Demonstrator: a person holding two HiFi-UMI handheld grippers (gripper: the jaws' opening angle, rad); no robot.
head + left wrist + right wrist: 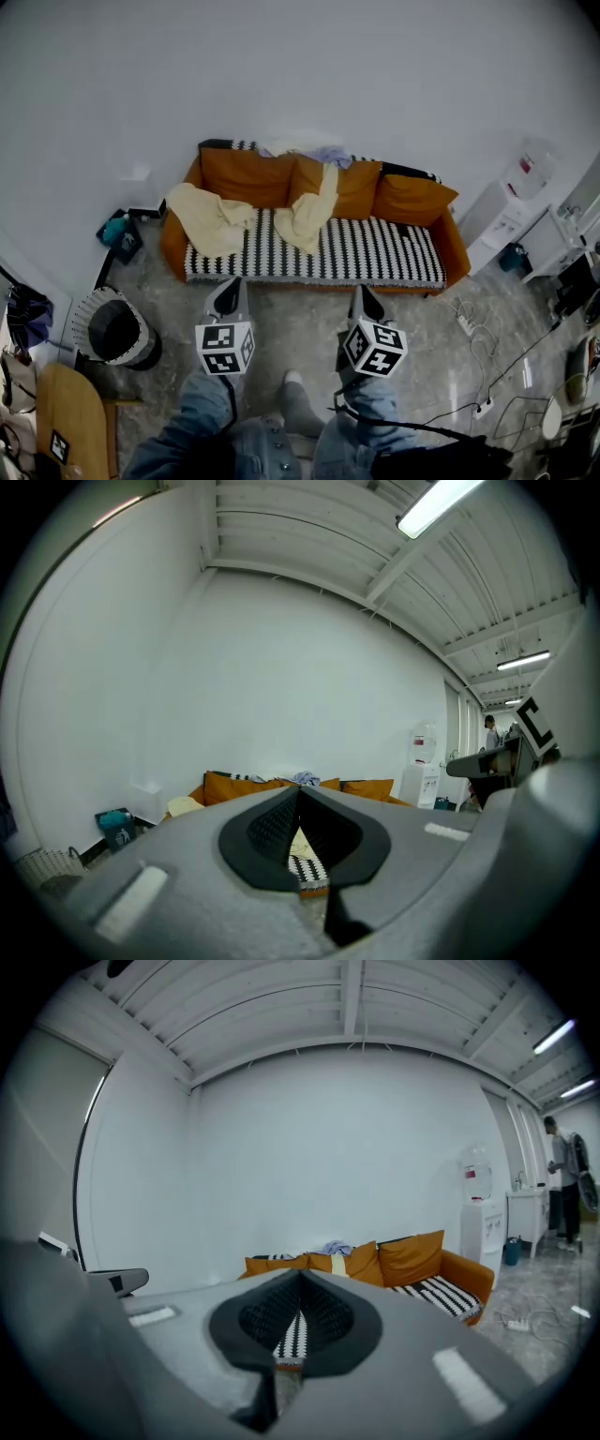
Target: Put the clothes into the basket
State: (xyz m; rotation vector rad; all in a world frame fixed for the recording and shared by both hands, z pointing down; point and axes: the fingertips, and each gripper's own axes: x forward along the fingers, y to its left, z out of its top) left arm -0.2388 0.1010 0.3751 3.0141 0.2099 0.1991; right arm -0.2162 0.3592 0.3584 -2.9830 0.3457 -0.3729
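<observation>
Both grippers clenched shut and empty, clothes lying on the sofa

Head view: left gripper (228,286) and right gripper (364,294) hang side by side over the floor, short of the sofa (412,202). The cream clothes (211,217) are draped over its seat and cushions, and the basket (86,328) sits on the floor off to the left. Left gripper view: jaw tips meet with nothing pinched, sofa straight ahead. Right gripper view: same deal, jaws together on nothing, aimed at the sofa.
</observation>
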